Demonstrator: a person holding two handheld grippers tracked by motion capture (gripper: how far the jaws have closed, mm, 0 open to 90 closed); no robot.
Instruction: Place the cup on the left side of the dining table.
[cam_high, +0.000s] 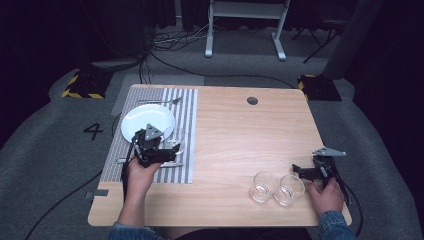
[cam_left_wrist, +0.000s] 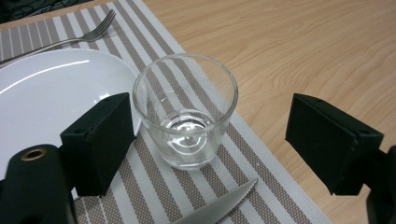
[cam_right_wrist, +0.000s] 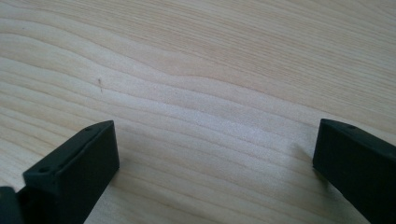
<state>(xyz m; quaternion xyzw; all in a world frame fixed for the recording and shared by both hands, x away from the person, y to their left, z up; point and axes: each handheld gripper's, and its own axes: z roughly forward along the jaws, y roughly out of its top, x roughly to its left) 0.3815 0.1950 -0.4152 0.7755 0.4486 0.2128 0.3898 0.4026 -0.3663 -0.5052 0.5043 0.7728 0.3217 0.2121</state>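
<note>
A clear empty glass (cam_left_wrist: 187, 112) stands upright on the striped placemat (cam_left_wrist: 261, 182), just right of a white plate (cam_left_wrist: 46, 93). My left gripper (cam_left_wrist: 215, 140) is open, one jaw on each side of the glass and a wide gap at the right jaw. From above, the left gripper (cam_high: 167, 147) sits at the plate's (cam_high: 145, 117) near right edge, by the glass (cam_high: 176, 136). My right gripper (cam_right_wrist: 215, 168) is open over bare wood. In the high view the right gripper (cam_high: 302, 172) lies low beside two empty glasses (cam_high: 263, 186) (cam_high: 290, 189) near the front edge.
A fork (cam_left_wrist: 70, 39) lies beyond the plate on the placemat and a knife (cam_left_wrist: 219, 210) lies nearer me, its tip just below the glass. The wooden table (cam_high: 240, 135) has a round cable hole (cam_high: 252, 100) at the back.
</note>
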